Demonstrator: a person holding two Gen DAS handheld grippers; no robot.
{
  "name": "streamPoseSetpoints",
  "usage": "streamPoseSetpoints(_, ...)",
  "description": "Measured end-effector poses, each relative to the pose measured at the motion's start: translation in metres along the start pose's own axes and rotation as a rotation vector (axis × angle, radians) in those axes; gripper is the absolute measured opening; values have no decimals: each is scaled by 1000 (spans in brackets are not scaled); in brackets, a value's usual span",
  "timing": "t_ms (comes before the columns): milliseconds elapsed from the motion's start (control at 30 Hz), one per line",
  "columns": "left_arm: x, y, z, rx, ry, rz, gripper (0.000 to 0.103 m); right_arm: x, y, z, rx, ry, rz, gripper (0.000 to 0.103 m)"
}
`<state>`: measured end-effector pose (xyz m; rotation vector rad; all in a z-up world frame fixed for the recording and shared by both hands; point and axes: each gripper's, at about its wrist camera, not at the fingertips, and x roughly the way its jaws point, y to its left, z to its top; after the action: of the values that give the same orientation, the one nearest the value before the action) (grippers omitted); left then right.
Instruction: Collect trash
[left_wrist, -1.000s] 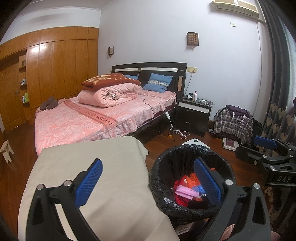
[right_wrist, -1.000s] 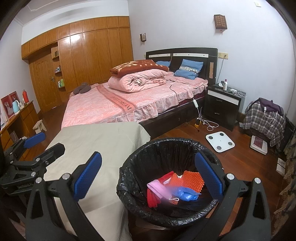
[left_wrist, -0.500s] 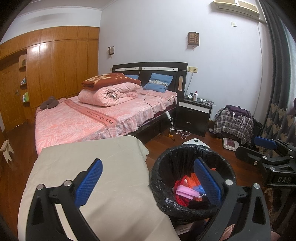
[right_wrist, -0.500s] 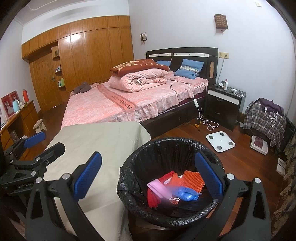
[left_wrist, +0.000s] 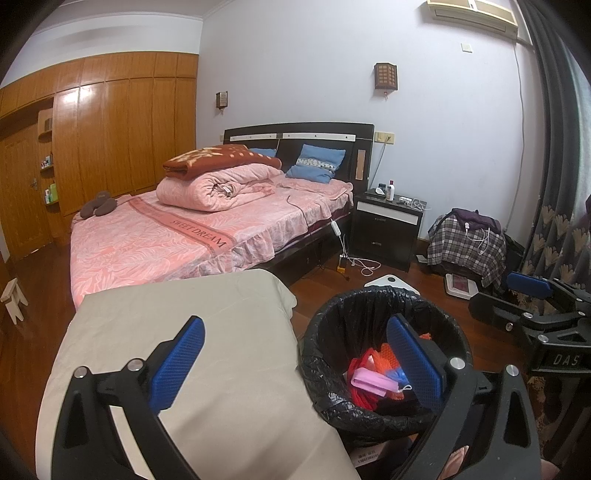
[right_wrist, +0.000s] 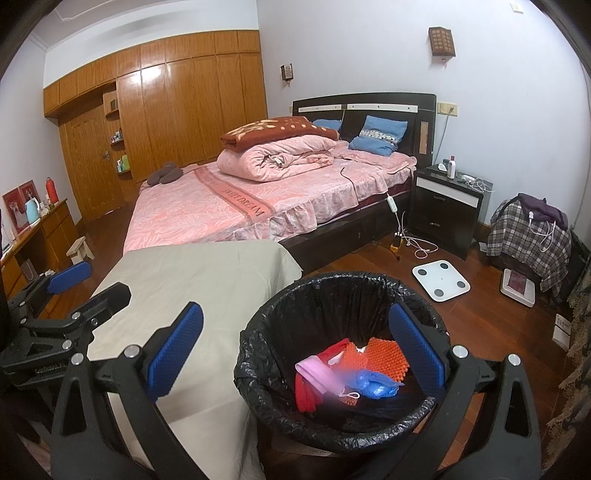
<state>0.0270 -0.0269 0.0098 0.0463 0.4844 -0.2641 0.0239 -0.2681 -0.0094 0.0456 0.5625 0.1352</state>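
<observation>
A round bin lined with a black bag (right_wrist: 332, 295) (left_wrist: 369, 302) stands on the wooden floor beside a cloth-covered table (right_wrist: 207, 280) (left_wrist: 177, 317). Inside lie red, orange, pink and blue scraps of trash (right_wrist: 347, 369) (left_wrist: 373, 376). My right gripper (right_wrist: 295, 354) hangs open above the bin's near rim, holding nothing. My left gripper (left_wrist: 295, 362) is open too, straddling the table edge and the bin, empty. Each gripper shows at the side of the other's view: the right gripper (left_wrist: 532, 295) and the left gripper (right_wrist: 70, 284).
A bed with pink covers (right_wrist: 258, 199) fills the middle of the room. A dark nightstand (right_wrist: 447, 206), a white scale (right_wrist: 441, 280), cables and a plaid-covered pile (right_wrist: 528, 232) lie to the right. Wooden wardrobes (right_wrist: 166, 110) line the left wall. Curtains (left_wrist: 554, 184) hang at far right.
</observation>
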Motion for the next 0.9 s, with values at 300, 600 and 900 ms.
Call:
streamPoseSetpoints(300,0,0,0,-1,1,0,97,1,-1,0,0,0,0,98)
streamPoseSetpoints(600,0,0,1,-1,1,-1,97,1,-1,0,0,1,0,98)
streamPoseSetpoints(900,-1,0,1,-2,3,0,97,2,3,-4,0,5,2,98)
